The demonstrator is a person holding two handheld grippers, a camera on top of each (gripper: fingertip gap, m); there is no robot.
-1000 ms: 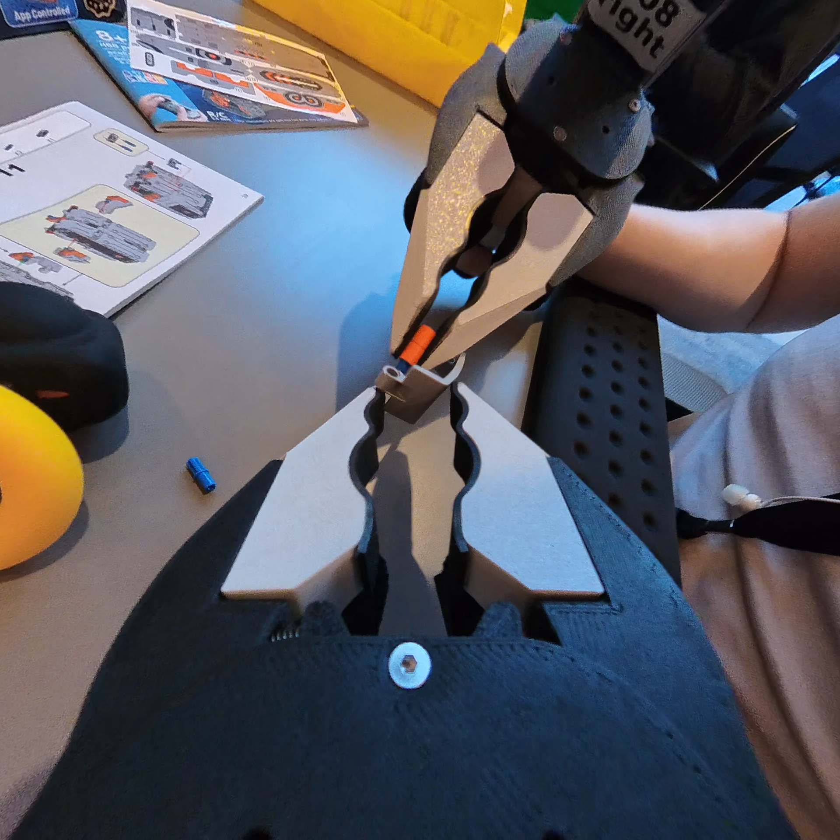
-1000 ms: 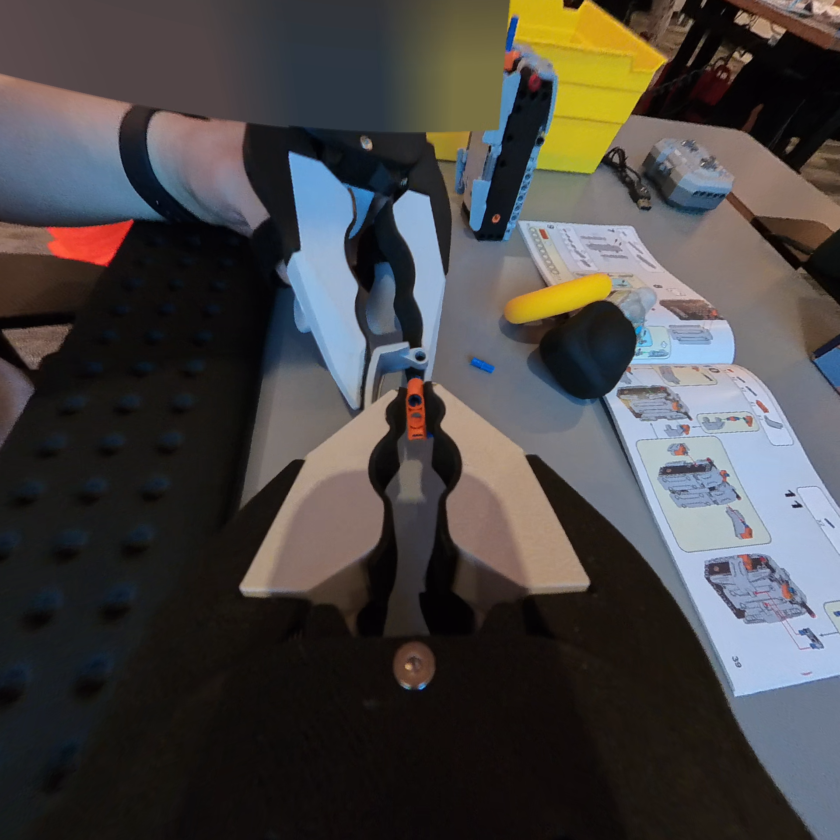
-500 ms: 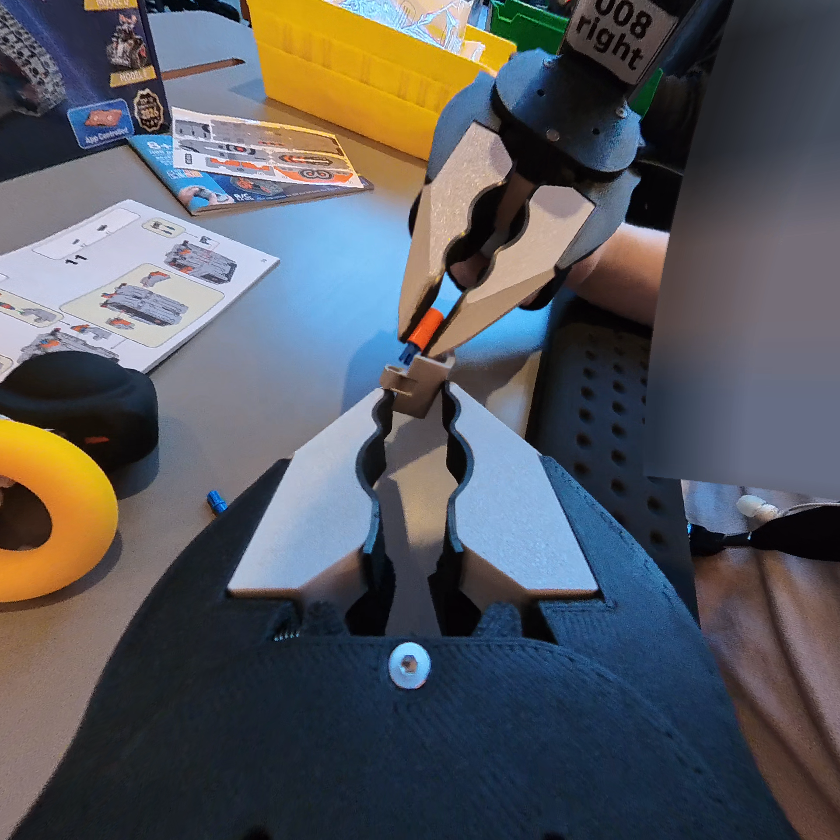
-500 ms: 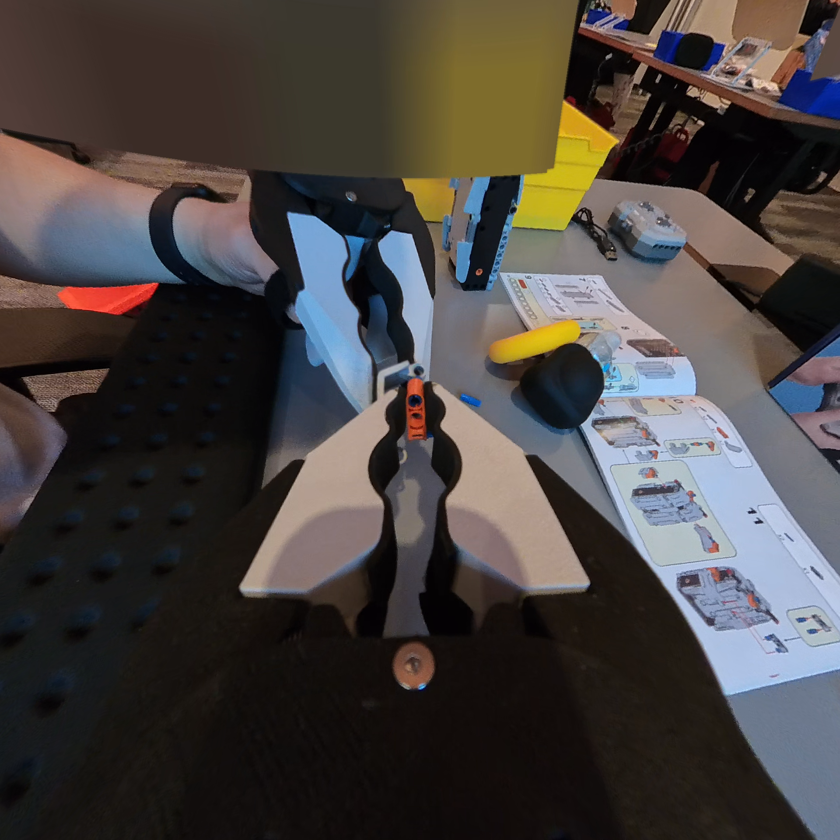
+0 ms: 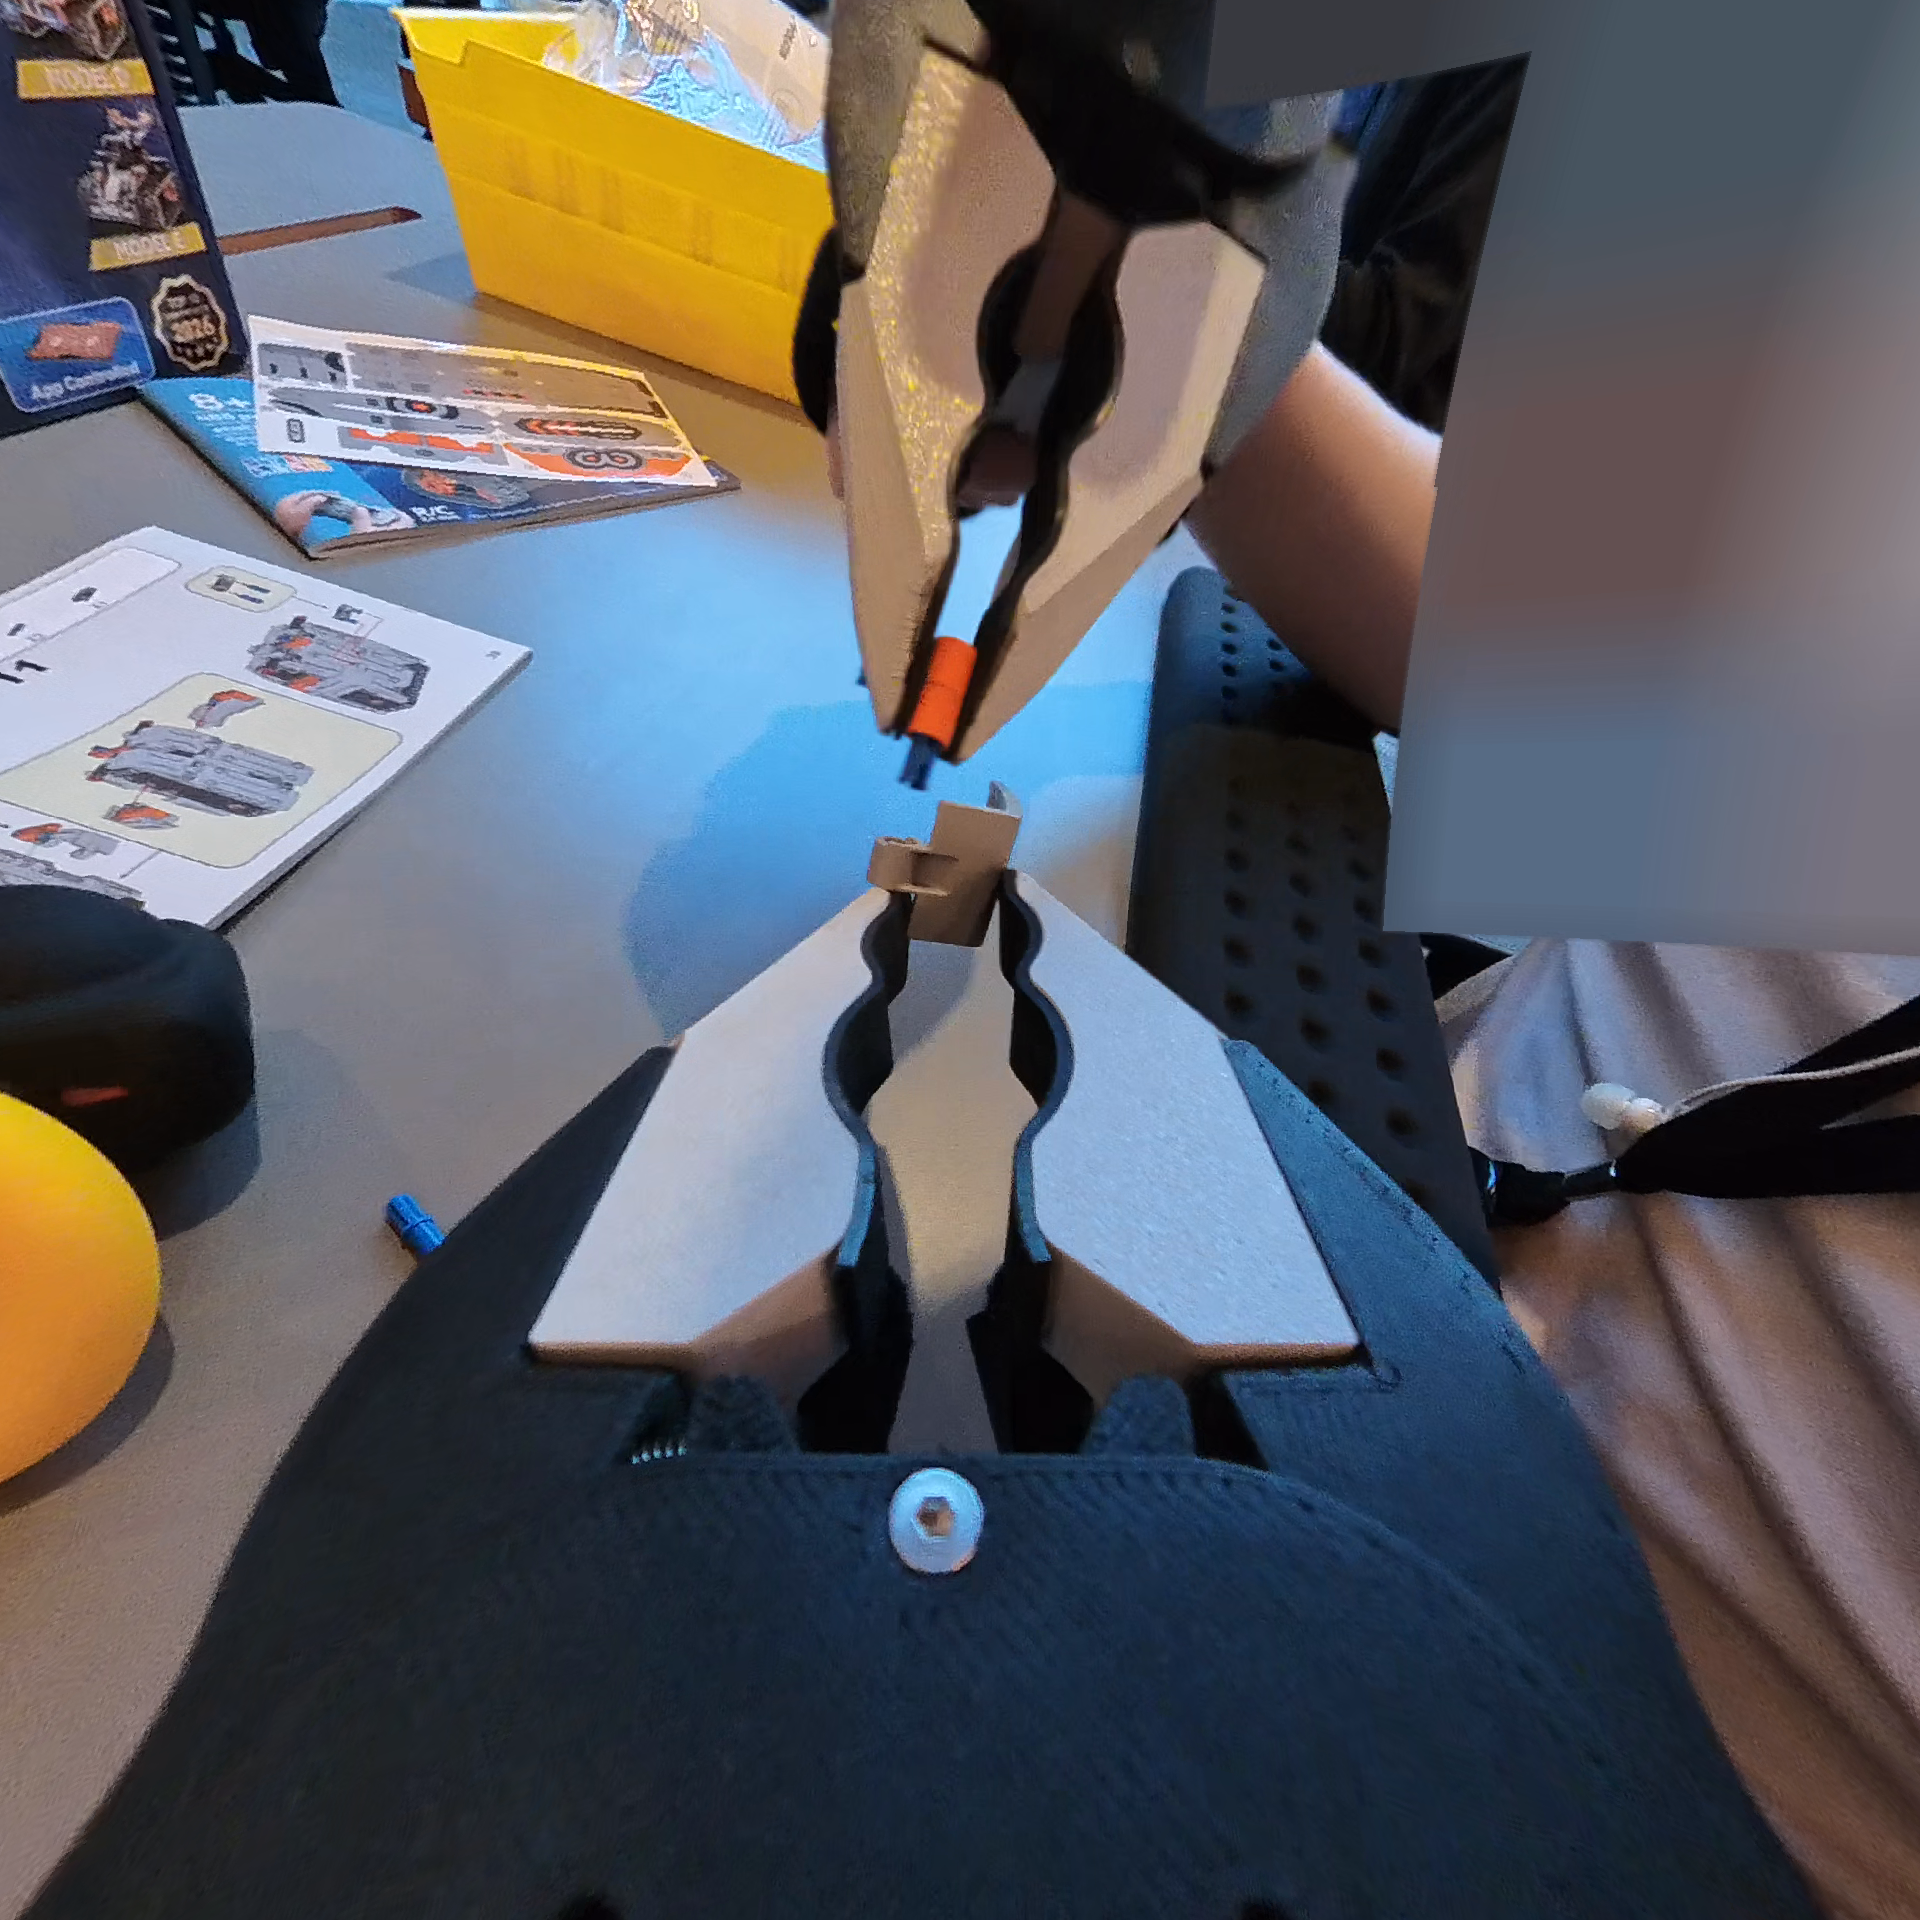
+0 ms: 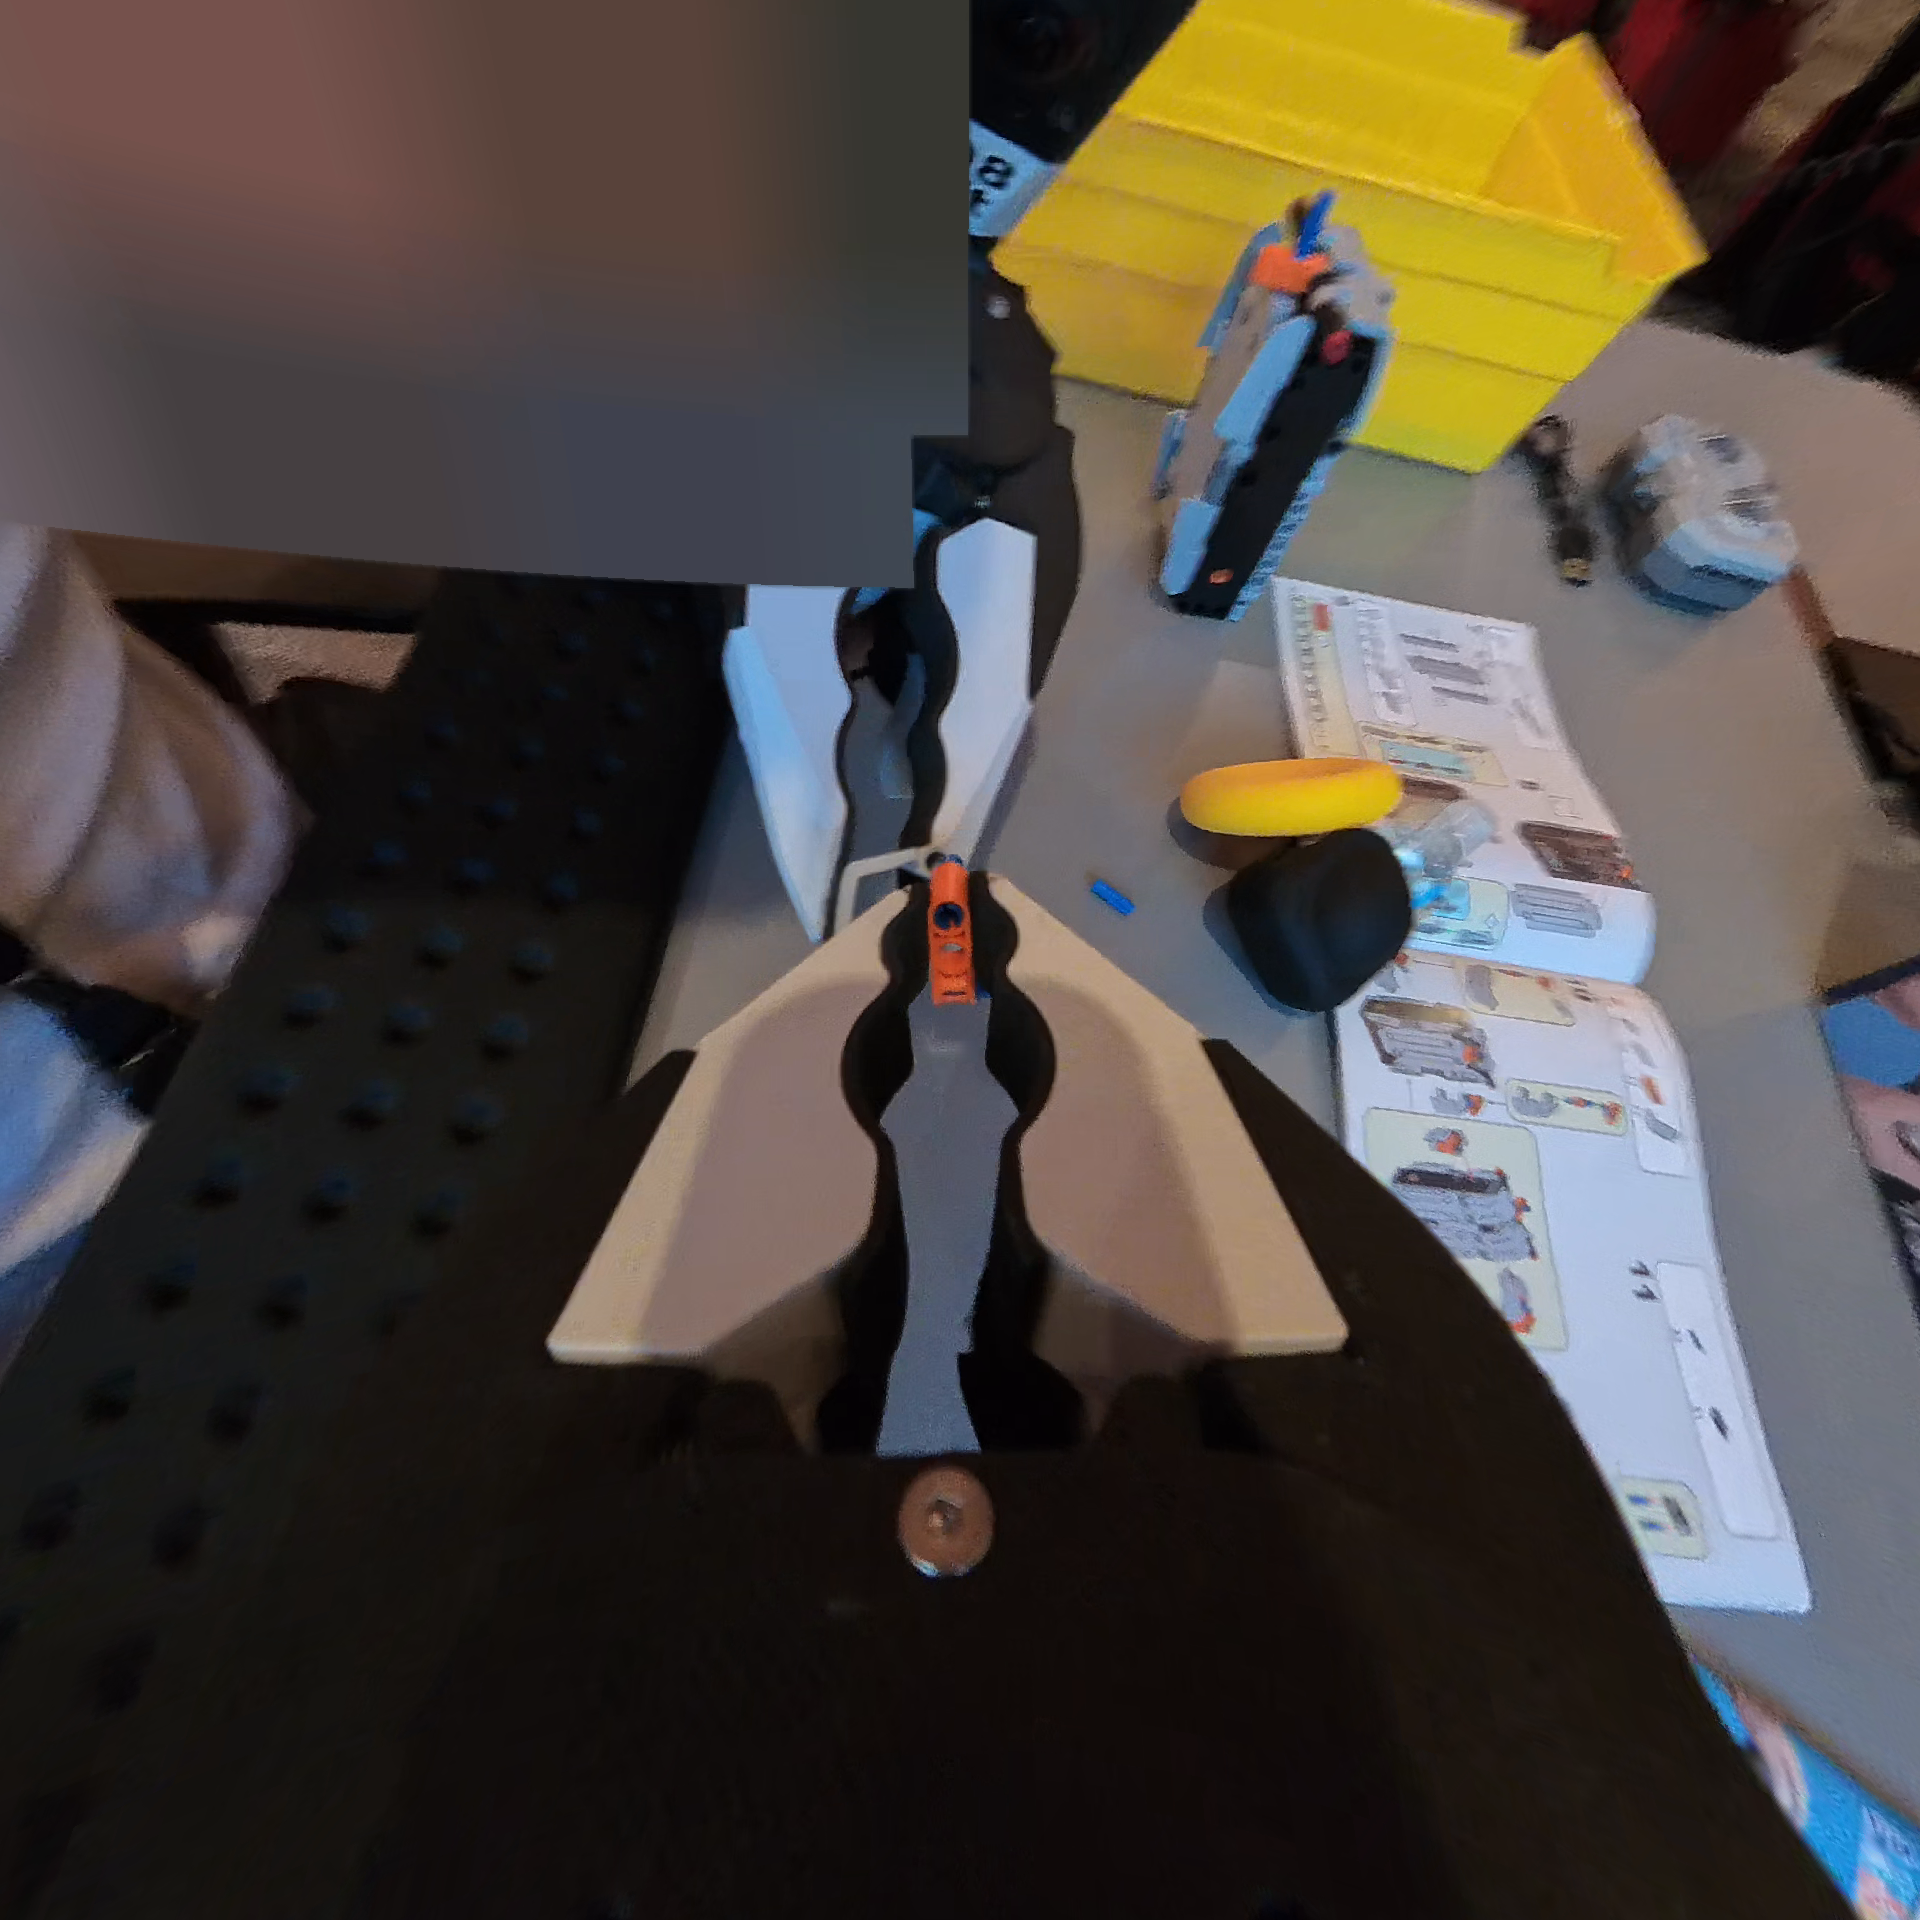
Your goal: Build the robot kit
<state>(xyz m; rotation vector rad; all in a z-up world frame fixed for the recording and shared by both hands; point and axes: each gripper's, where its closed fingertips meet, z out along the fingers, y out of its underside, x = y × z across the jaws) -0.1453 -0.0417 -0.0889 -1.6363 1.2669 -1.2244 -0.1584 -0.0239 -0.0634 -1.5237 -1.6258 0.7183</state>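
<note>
Left wrist view: left gripper [image 5: 948, 894] clamps grey bracket [image 5: 951, 871] at tips, upright. Right gripper [image 5: 928, 732] pinches orange connector [image 5: 943, 688], blue pin down; half second ago touching bracket, now lifted just apart, still unjoined.

Right wrist view: connector's [image 6: 948, 940] long axis along fingers, pointing far. Loose blue pin [image 6: 1112, 897] on table [image 6: 1122, 665] right, near yellow ring [image 6: 1288, 795].

Beside the yellow bin [image 6: 1340, 208], the upright grey-and-black build [image 6: 1262, 416] is motion-blurred, its parts unreadable. The yellow ring [image 5: 62, 1288] and black tyre [image 5: 114, 1018], nearer than the bin, are cut off by the left wrist view's left edge. A blue pin [image 5: 410, 1224] slips under the left gripper's [image 5: 943, 914] body.
</note>
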